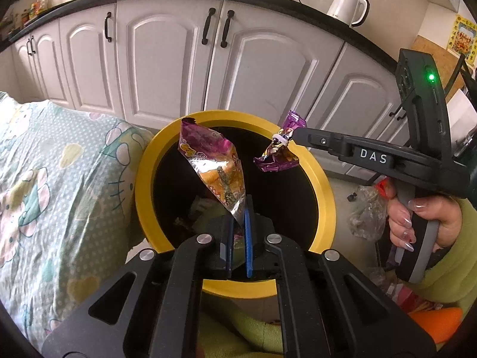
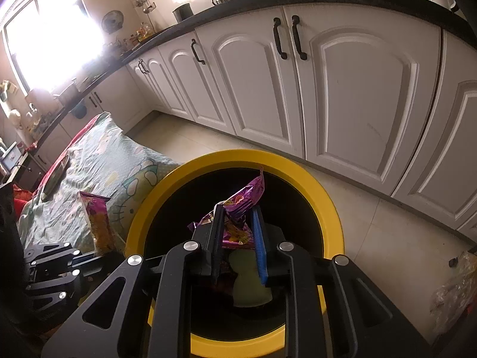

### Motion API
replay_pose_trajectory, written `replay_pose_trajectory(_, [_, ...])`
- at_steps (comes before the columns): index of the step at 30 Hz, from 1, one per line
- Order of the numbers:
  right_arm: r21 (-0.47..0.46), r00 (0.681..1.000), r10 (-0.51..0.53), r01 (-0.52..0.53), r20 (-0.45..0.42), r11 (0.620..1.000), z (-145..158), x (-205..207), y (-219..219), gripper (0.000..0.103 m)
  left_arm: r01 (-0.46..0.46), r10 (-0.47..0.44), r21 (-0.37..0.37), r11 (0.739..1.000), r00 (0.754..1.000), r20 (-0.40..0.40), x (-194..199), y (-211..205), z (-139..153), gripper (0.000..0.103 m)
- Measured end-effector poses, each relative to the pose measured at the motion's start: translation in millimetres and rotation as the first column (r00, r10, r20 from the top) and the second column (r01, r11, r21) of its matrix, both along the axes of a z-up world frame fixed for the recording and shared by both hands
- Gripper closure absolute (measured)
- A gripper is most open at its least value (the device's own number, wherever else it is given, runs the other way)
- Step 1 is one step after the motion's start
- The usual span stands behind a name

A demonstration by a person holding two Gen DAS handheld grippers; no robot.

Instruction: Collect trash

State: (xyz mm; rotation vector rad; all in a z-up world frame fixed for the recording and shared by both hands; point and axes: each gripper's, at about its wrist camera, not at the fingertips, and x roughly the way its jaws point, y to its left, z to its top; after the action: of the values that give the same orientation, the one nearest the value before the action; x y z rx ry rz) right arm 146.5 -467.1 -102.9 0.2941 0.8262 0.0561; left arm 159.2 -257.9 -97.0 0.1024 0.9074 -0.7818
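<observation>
A yellow-rimmed bin (image 1: 143,179) with a dark inside stands on the floor; it also fills the right wrist view (image 2: 328,203). My left gripper (image 1: 238,220) is shut on a purple and orange snack bag (image 1: 211,164), held upright over the bin's mouth. My right gripper (image 2: 238,217) is shut on a crumpled purple wrapper (image 2: 244,200), also over the bin. In the left wrist view the right gripper (image 1: 286,140) comes in from the right with the wrapper (image 1: 277,155). The snack bag (image 2: 98,220) and left gripper body show at the left of the right wrist view.
A table with a pale green cartoon cloth (image 1: 44,179) is left of the bin. White kitchen cabinets (image 1: 167,68) stand behind under a dark counter with a white kettle (image 1: 348,6). A clear plastic bag (image 1: 366,214) lies on the floor at the right.
</observation>
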Motion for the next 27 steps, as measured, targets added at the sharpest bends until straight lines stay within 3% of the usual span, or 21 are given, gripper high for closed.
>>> replay_pose_trajectory(2, [0.007, 1.0, 0.001, -0.001, -0.005, 1.0, -1.0, -0.1, -0.4, 0.083, -0.002, 0.002, -0.002, 1.0, 1.0, -0.005, 0.7, 0.8, -0.2, 0.096])
replay_pose_trajectory(4, [0.015, 1.0, 0.0, 0.0, -0.011, 1.0, -2.0, 0.6, -1.4, 0.083, -0.001, 0.0, -0.01, 1.0, 1.0, -0.013, 1.3, 0.7, -0.3, 0.083])
replay_pose_trajectory(8, [0.026, 1.0, -0.008, 0.008, -0.015, 1.0, -2.6, 1.0, -3.6, 0.081, -0.002, 0.002, -0.006, 1.0, 1.0, -0.009, 1.1, 1.2, -0.6, 0.077])
replay_pose_trajectory(14, [0.026, 1.0, -0.019, 0.02, -0.008, 0.999, -0.3, -1.3, -5.3, 0.073, -0.035, 0.035, -0.011, 0.999, 0.999, 0.001, 4.5, 8.1, 3.9, 0.057])
replay_pose_trajectory(20, [0.012, 1.0, -0.02, 0.02, 0.016, 1.0, 5.5, -2.6, -1.0, 0.058, -0.097, 0.098, -0.024, 0.995, 0.995, 0.007, 12.3, 25.6, 10.2, 0.039])
replay_pose_trajectory(23, [0.005, 0.999, -0.018, 0.018, 0.027, 1.0, 8.6, -2.2, 4.3, 0.049, -0.136, 0.137, -0.02, 0.991, 0.99, 0.026, 15.4, 35.7, 14.8, 0.024])
replay_pose_trajectory(27, [-0.001, 0.999, -0.028, 0.028, 0.037, 1.0, 12.0, -1.1, 9.7, 0.03, -0.209, 0.209, -0.021, 0.978, 0.977, 0.047, 20.7, 54.5, 23.0, 0.012])
